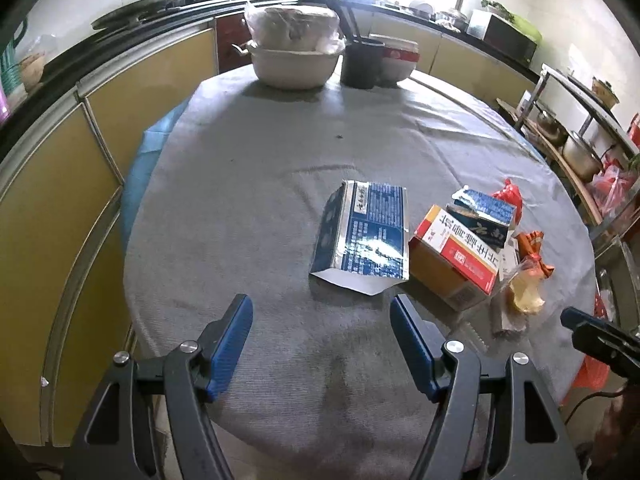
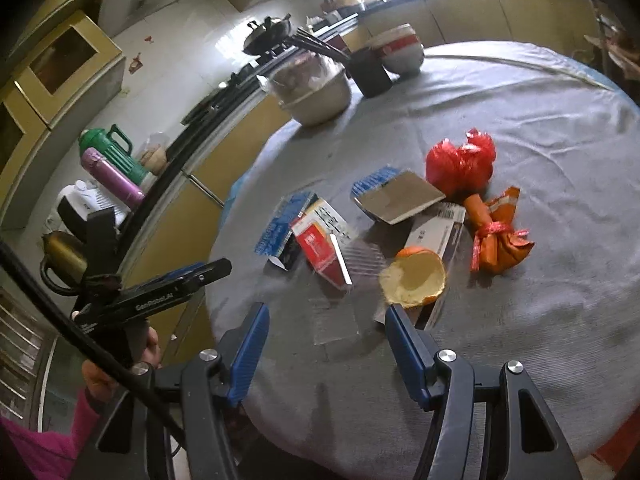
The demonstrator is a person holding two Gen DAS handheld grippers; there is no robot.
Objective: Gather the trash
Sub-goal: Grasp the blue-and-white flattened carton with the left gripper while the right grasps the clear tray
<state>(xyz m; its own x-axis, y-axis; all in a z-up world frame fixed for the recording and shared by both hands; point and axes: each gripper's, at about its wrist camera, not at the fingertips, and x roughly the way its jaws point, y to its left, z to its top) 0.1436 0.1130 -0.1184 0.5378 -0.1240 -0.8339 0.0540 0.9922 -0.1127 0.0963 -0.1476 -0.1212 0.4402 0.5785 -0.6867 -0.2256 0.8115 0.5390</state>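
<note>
Trash lies on a round table with a grey cloth (image 1: 248,168). A flattened blue box (image 1: 364,236) lies just ahead of my open, empty left gripper (image 1: 322,314). To its right are a red and orange box (image 1: 452,260), a second blue box (image 1: 484,212) and an orange peel (image 1: 526,290). In the right wrist view my right gripper (image 2: 324,320) is open and empty, just short of the orange peel (image 2: 414,282) and a clear plastic sheet (image 2: 336,320). Beyond are the red box (image 2: 320,246), a blue box (image 2: 394,196), a red bag (image 2: 460,164) and an orange wrapper (image 2: 496,236).
At the table's far edge stand a covered white basin (image 1: 296,50), a dark cup with chopsticks (image 1: 362,62) and stacked bowls (image 1: 398,60). Yellow cabinets (image 1: 52,184) line the left wall. A shelf with pots (image 1: 580,148) is on the right. The left gripper shows in the right wrist view (image 2: 180,280).
</note>
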